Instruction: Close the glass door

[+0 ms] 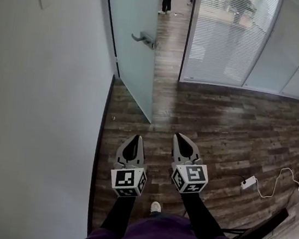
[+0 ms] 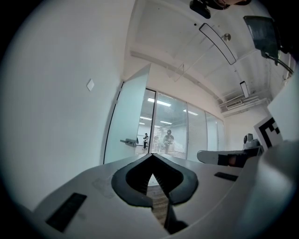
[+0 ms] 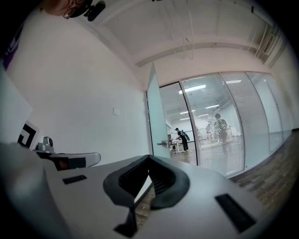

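Head view alone: white shoe [image 1: 155, 206]

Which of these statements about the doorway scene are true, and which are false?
1. The frosted glass door stands open. True.
2. The left gripper grips the door handle. False: its jaws are together on nothing, and it is apart from the door.
3. The right gripper holds nothing. True.
4. The floor is carpeted. False: it is dark wood planking.
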Demonstrator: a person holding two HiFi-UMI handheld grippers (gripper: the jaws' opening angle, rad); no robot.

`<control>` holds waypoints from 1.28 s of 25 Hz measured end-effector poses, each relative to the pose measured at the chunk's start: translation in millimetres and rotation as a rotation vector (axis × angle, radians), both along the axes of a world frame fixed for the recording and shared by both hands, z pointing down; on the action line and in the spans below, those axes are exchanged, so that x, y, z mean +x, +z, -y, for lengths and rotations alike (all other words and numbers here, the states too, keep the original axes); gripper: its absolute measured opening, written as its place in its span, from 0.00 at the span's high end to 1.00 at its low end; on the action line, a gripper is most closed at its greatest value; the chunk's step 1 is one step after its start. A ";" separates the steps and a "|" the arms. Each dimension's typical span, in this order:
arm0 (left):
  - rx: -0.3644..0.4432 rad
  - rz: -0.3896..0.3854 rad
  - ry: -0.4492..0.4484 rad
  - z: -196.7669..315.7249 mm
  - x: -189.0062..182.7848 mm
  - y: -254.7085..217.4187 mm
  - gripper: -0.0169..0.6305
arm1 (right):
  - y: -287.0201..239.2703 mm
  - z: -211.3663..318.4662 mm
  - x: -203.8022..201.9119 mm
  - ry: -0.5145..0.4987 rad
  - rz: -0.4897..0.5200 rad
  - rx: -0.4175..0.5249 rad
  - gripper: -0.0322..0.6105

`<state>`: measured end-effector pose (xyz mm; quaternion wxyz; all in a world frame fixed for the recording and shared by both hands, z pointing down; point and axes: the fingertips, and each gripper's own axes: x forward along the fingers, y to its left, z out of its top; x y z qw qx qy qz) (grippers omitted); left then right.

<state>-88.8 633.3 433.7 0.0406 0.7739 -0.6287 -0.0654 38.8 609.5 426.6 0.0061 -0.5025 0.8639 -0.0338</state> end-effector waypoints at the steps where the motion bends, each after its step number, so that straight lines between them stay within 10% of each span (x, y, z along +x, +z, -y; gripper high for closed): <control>1: -0.001 -0.001 -0.005 4.2 1.2 1.3 0.97 | 1.4 4.6 1.6 -0.003 0.001 -0.003 0.96; 32: -0.005 -0.001 0.058 152.2 -63.9 1.9 0.97 | 5.6 144.1 -62.2 0.076 0.014 -0.015 0.96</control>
